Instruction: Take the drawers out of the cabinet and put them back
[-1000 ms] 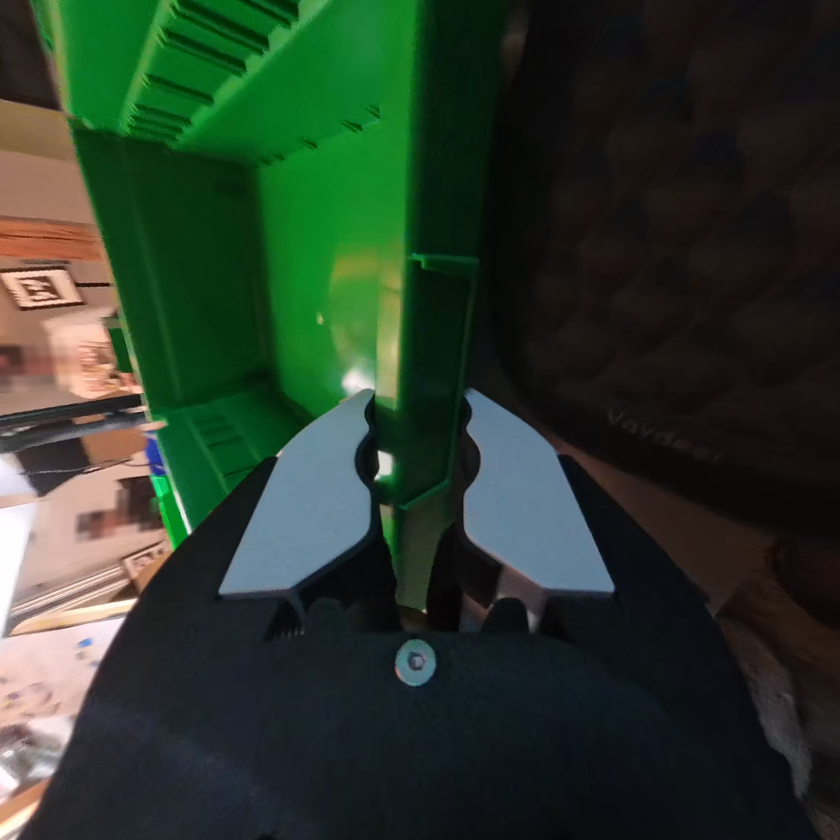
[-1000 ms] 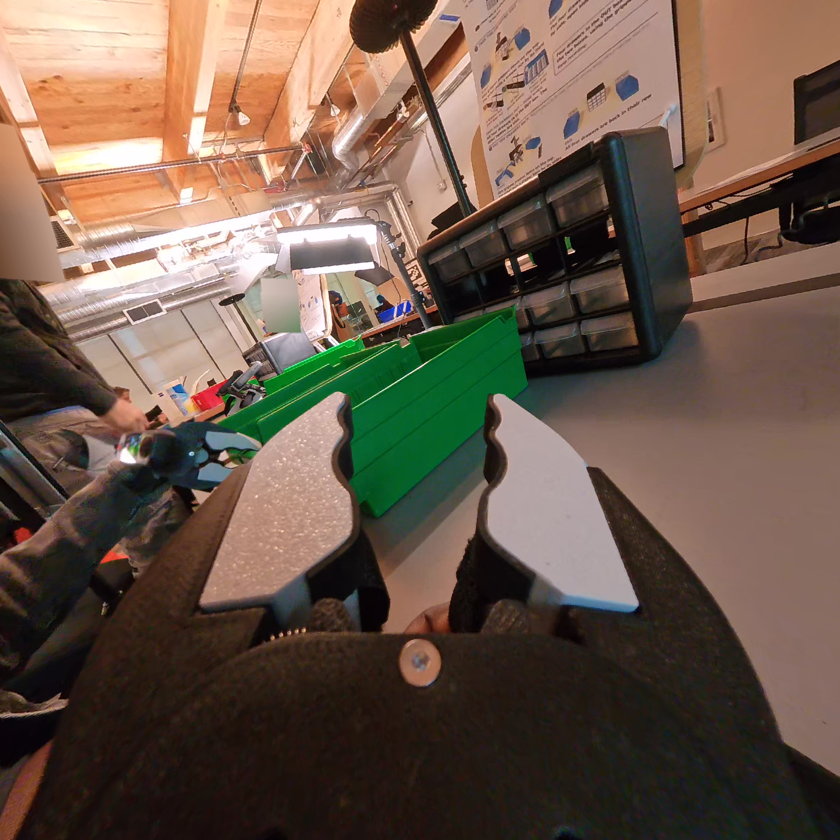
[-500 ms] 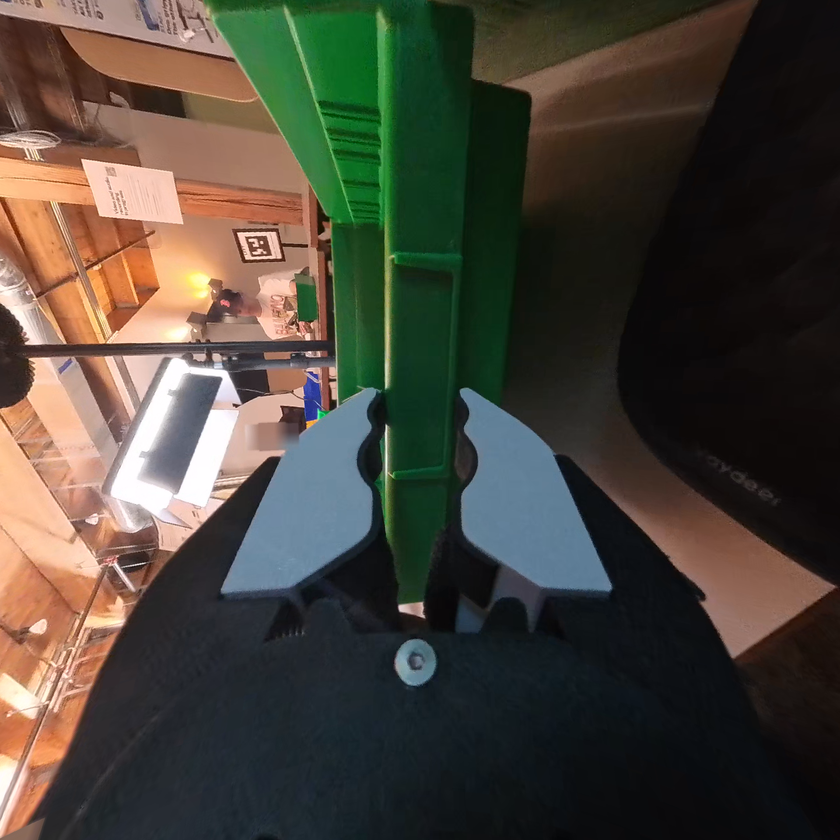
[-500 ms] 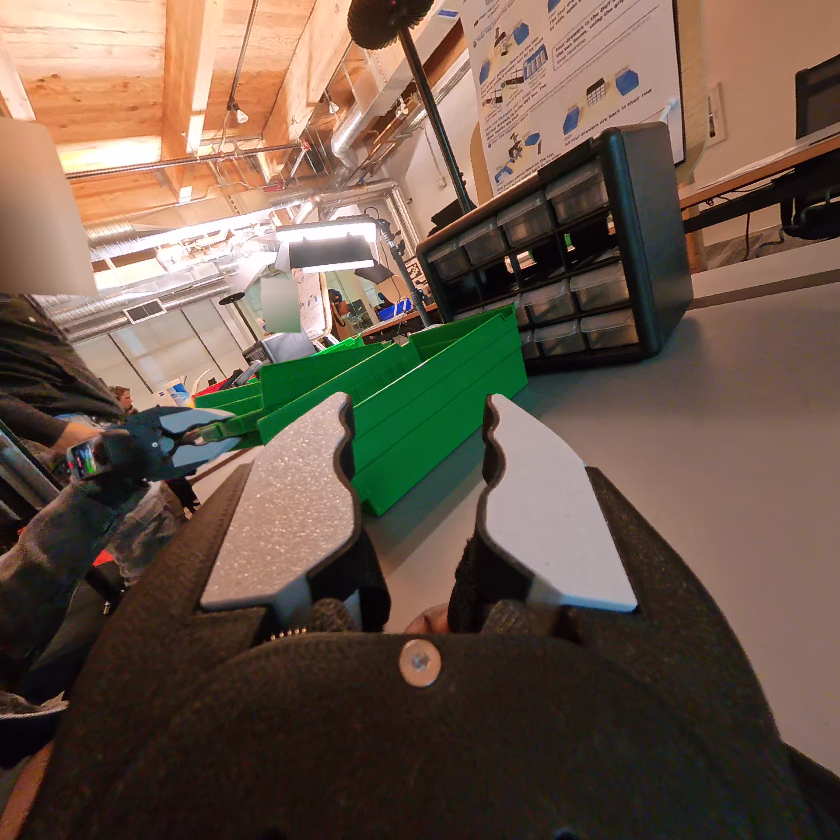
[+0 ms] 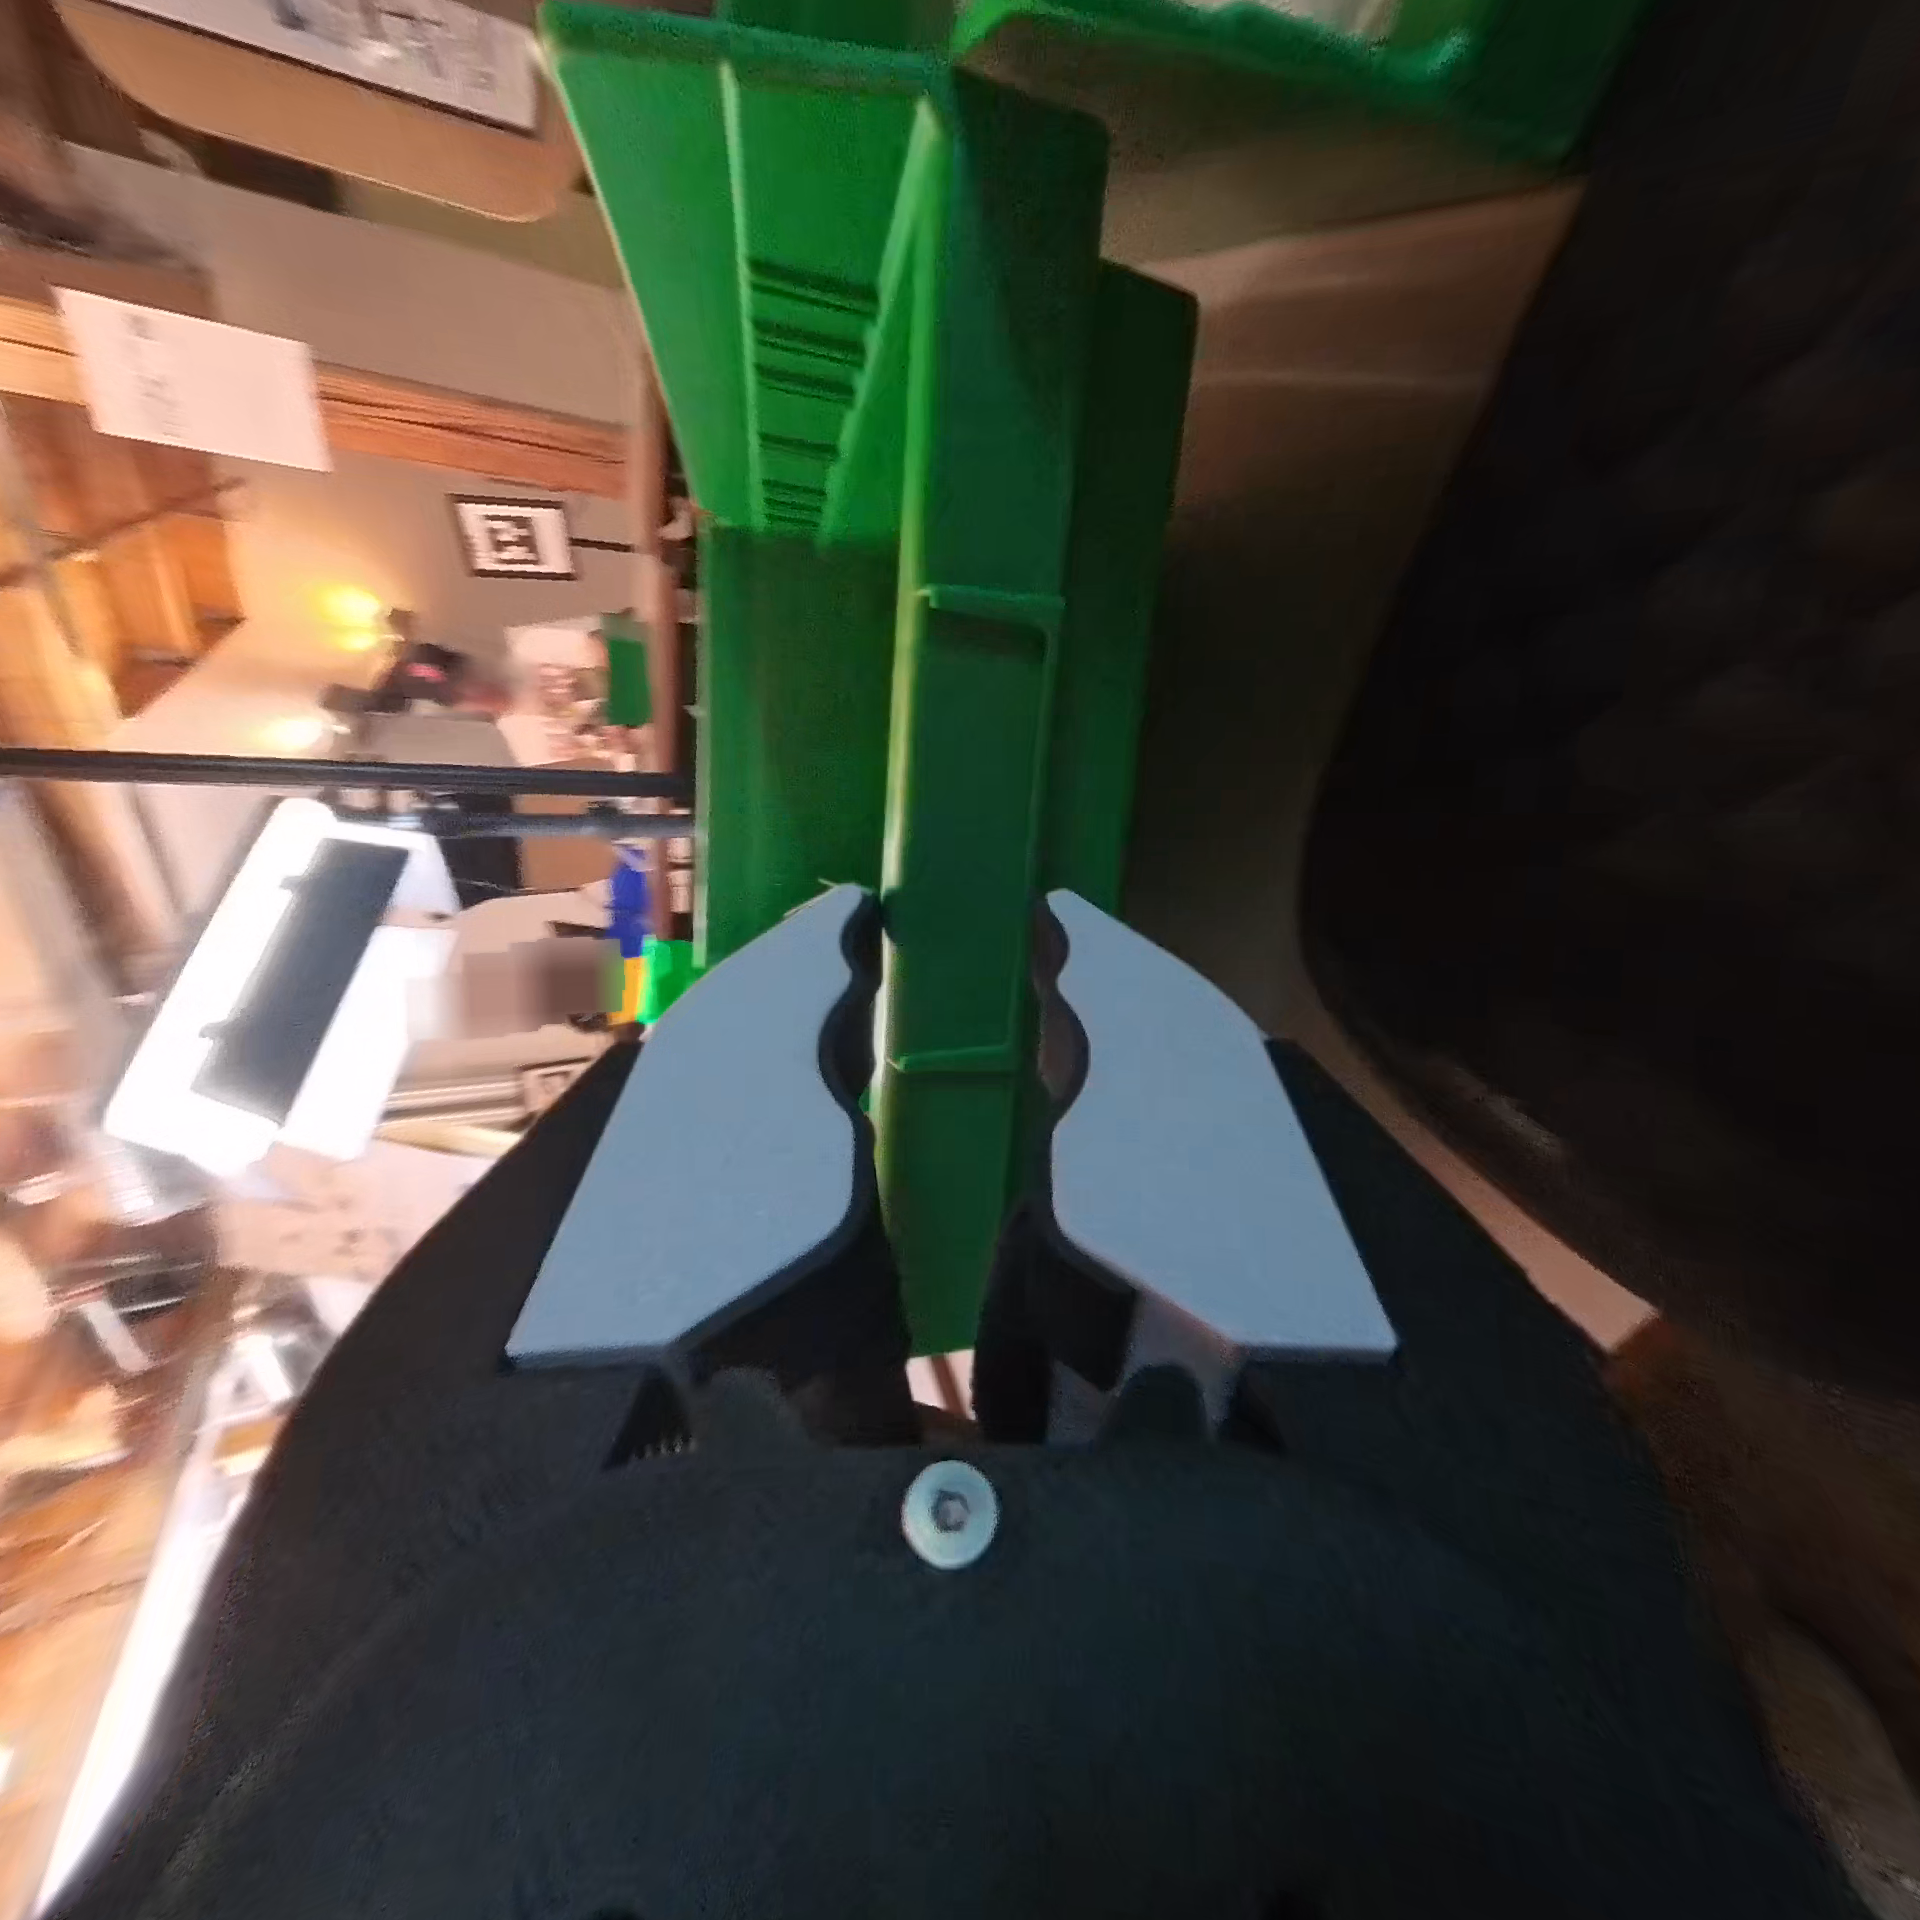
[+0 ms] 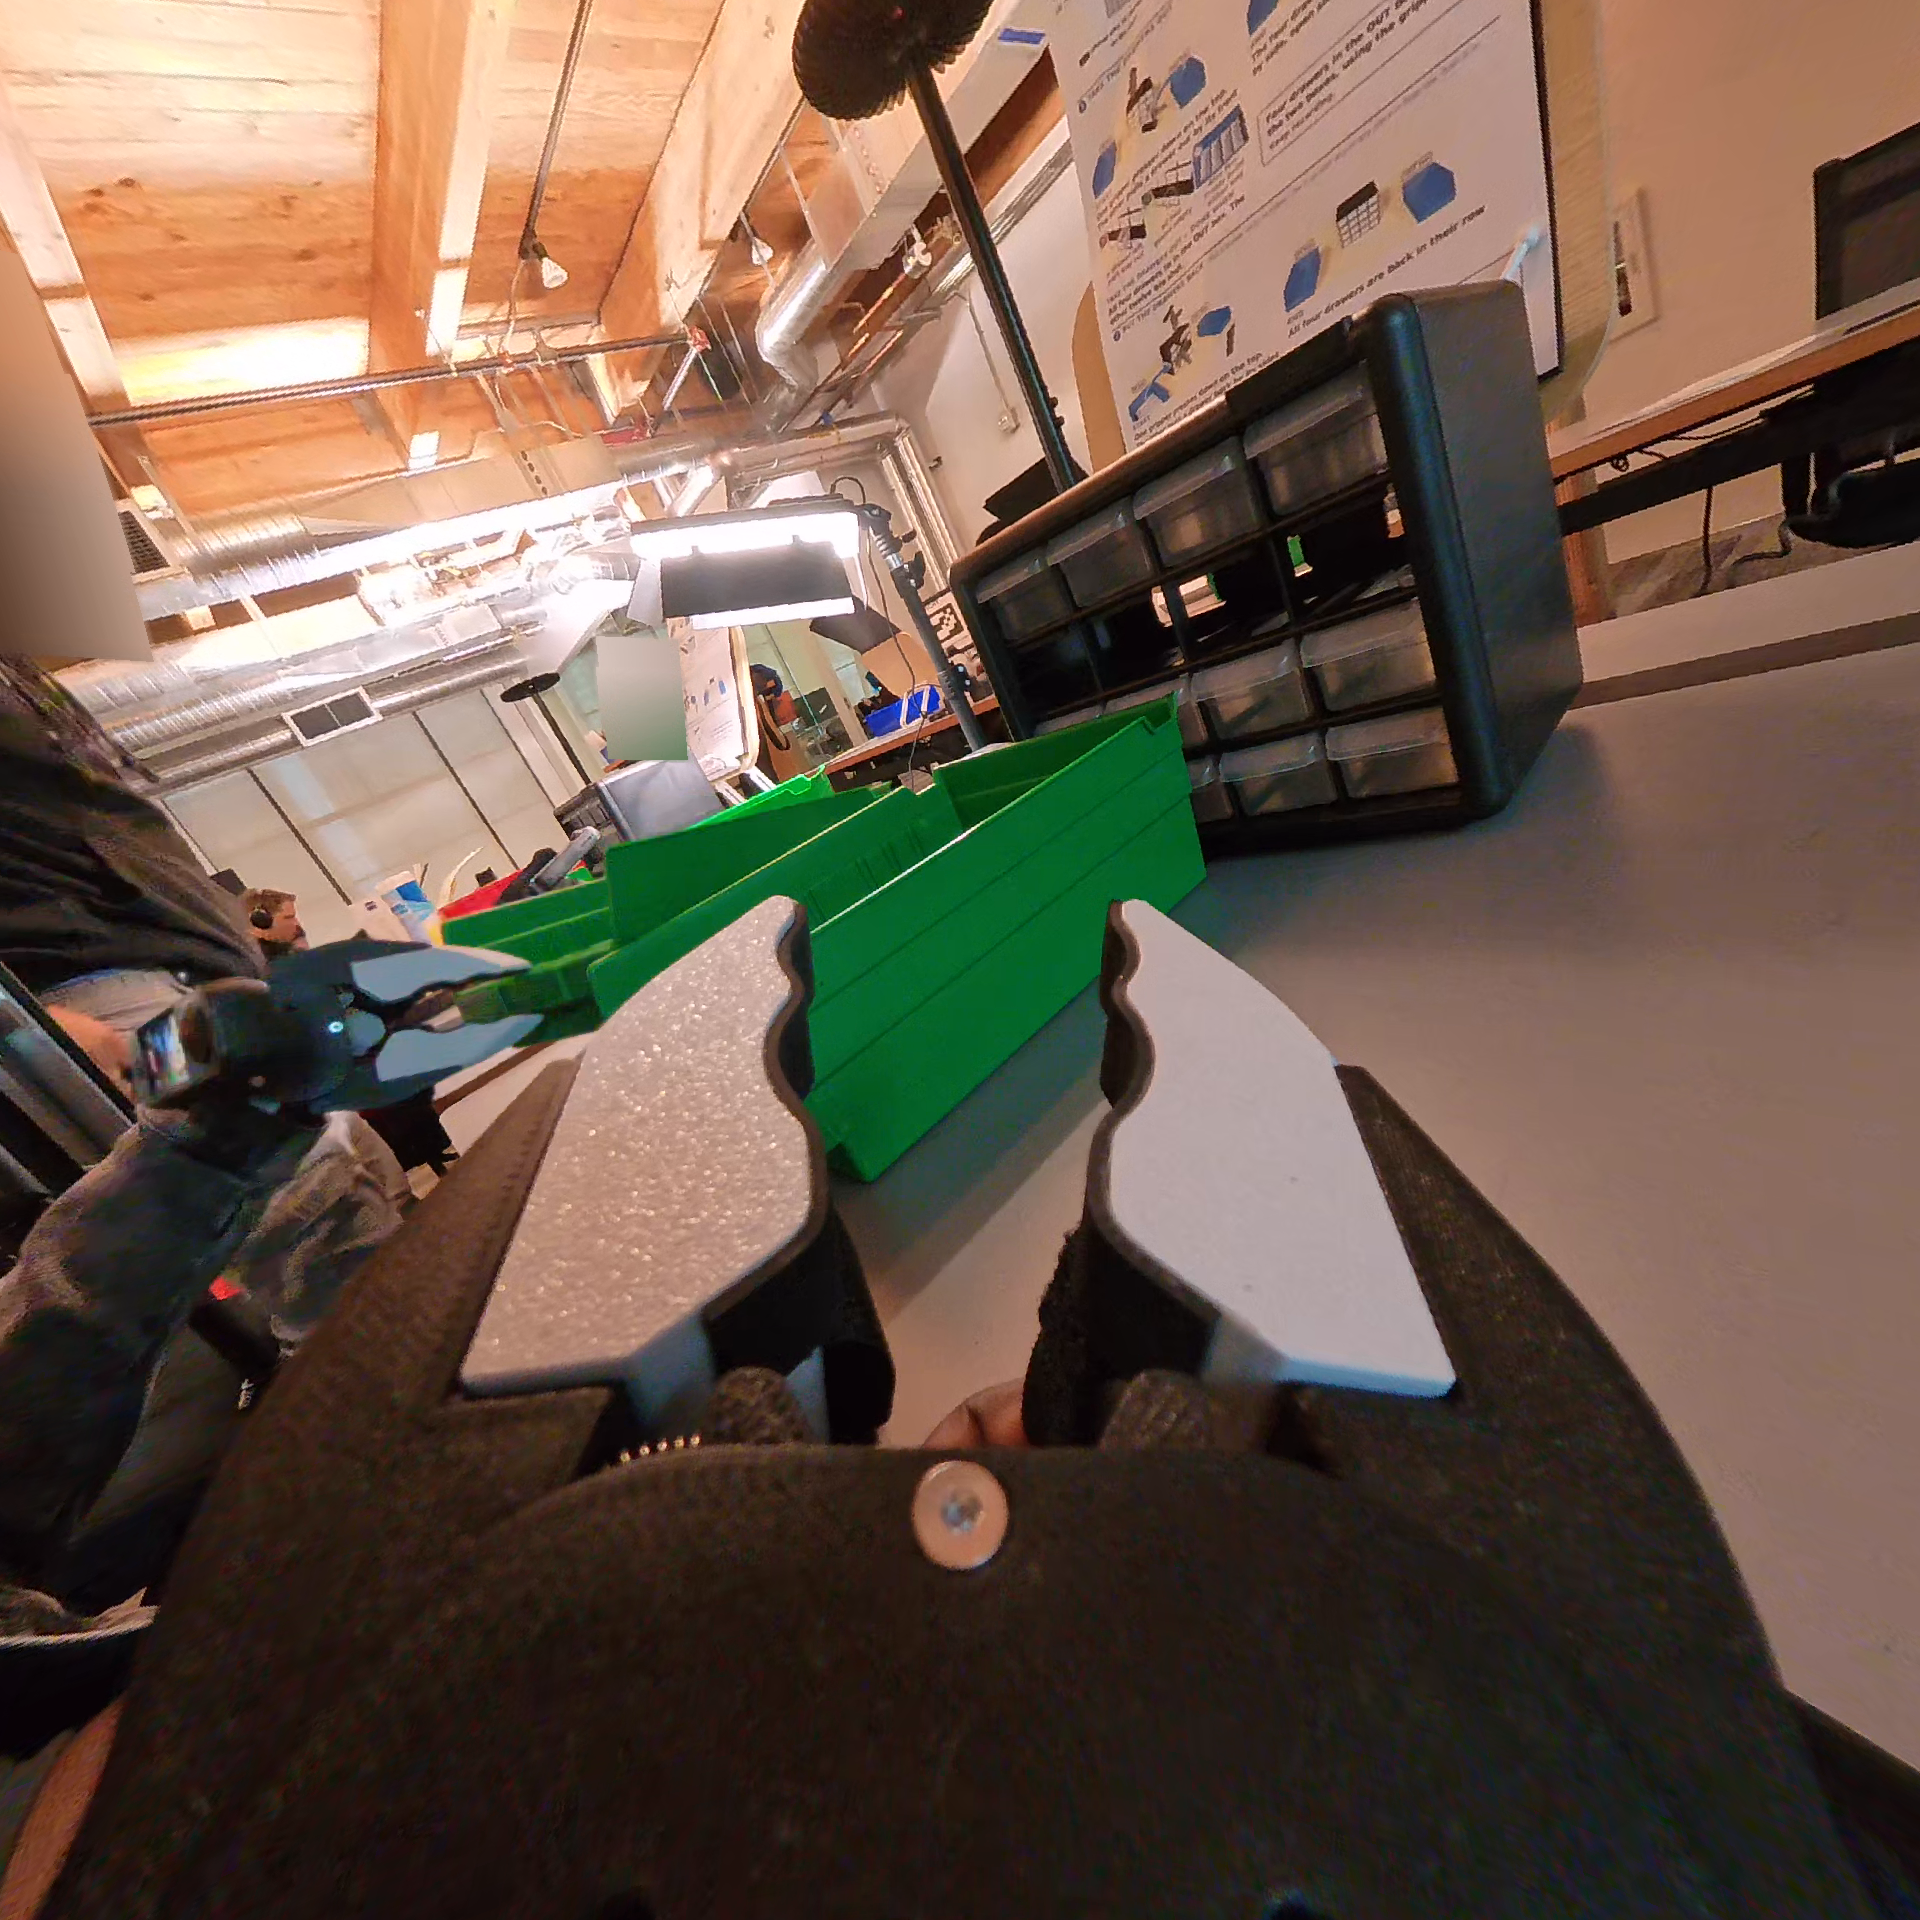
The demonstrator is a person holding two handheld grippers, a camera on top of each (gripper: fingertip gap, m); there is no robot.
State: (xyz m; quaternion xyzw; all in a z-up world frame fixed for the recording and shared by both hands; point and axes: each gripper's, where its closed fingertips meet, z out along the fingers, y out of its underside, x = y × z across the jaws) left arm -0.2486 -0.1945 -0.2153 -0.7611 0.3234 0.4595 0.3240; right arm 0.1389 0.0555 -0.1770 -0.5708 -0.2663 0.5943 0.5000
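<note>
A black cabinet (image 6: 1455, 582) with small clear drawers stands on the grey table (image 6: 1558, 1039) at the far right; several slots in its second row are dark and open. A green bin (image 6: 997, 935) lies on the table in front of it. My left gripper (image 5: 961, 914) is shut on the end wall of a second green bin (image 5: 966, 727), seen edge-on. In the right wrist view the left gripper (image 6: 457, 997) holds that bin (image 6: 727, 862) at the table's left edge, beside the first bin. My right gripper (image 6: 951, 925) is open and empty, low over the table.
A lit light panel on a stand (image 6: 748, 561) and a poster (image 6: 1299, 156) are behind the cabinet. A person's dark sleeve (image 6: 104, 1299) is at the left. A dark quilted object (image 5: 1662, 727) fills the right of the left wrist view.
My left gripper has swung the green bin round, from showing its inside to edge-on, and carried it toward the table next to the other bin. The right gripper has stayed still and open.
</note>
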